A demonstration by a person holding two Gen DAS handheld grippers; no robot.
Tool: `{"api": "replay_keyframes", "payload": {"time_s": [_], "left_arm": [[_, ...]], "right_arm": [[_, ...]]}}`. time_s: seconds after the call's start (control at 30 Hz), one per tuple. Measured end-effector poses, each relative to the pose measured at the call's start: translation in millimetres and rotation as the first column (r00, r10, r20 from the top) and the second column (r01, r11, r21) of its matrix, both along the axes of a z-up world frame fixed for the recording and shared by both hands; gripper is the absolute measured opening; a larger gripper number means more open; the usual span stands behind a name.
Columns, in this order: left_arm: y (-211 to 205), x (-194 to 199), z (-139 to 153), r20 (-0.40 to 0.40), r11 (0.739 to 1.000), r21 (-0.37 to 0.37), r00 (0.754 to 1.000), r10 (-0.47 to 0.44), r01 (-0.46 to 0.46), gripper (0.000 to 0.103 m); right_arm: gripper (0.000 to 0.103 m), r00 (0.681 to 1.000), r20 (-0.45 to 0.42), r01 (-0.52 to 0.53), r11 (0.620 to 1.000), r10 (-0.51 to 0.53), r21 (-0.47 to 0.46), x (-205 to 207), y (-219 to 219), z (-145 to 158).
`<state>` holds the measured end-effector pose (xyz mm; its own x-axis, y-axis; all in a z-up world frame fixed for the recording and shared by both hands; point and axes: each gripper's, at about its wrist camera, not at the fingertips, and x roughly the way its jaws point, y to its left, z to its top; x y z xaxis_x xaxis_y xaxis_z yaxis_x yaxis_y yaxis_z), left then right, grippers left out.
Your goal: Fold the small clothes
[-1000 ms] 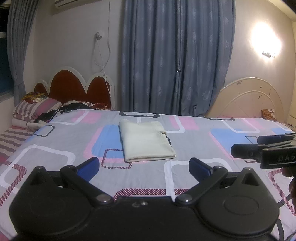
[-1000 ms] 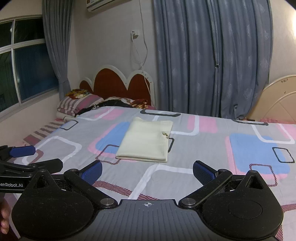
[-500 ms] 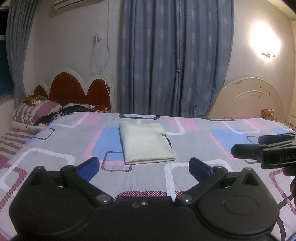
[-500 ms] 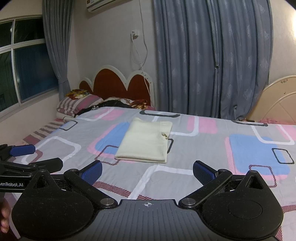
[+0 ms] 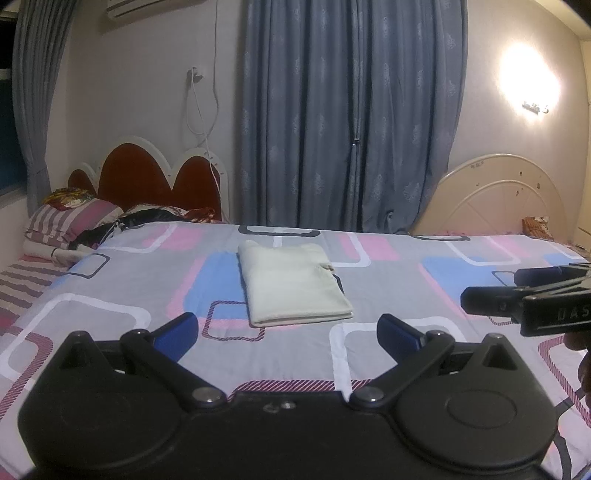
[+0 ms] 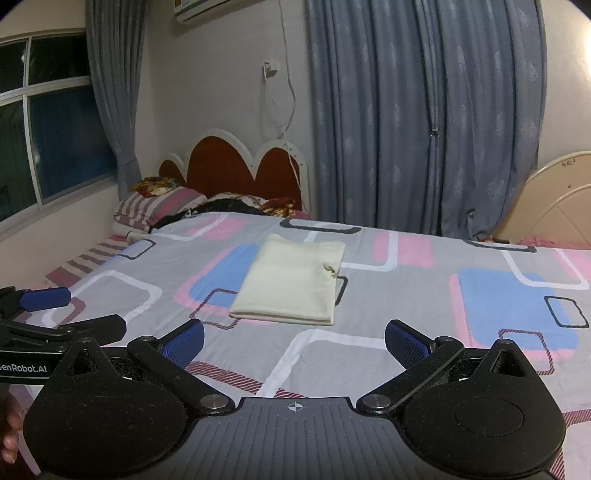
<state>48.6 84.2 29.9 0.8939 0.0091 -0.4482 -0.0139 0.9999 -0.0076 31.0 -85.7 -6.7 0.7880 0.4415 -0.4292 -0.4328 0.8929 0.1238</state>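
Cream garment (image 5: 293, 282) is lying folded on the bed (image 5: 388, 291), well apart from both tools. I am holding my left tool (image 5: 286, 328) and right tool (image 6: 293, 338) wide open, gripping nothing. It is looking soft and light to me; I am judging the near layered edge best for pinching.

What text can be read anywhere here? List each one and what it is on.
"enRobot.AI", cut off by the frame's left edge: on the left gripper body, in the right wrist view.
"DAS", cut off at the right edge: on the right gripper body, in the left wrist view.
The air conditioner label: too blurred to read.
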Motion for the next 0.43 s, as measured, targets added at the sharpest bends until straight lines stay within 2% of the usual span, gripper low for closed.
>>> {"api": "replay_keyframes", "payload": {"time_s": [0.43], "left_arm": [[4.5,2.3,-1.7,-0.005,1.000,-0.010,1.000,-0.011,0.011,0.103]], "right_arm": [[0.103,1.000,0.010,-0.014,1.000,0.014,-0.005,5.0,-1.8,-1.2]]}}
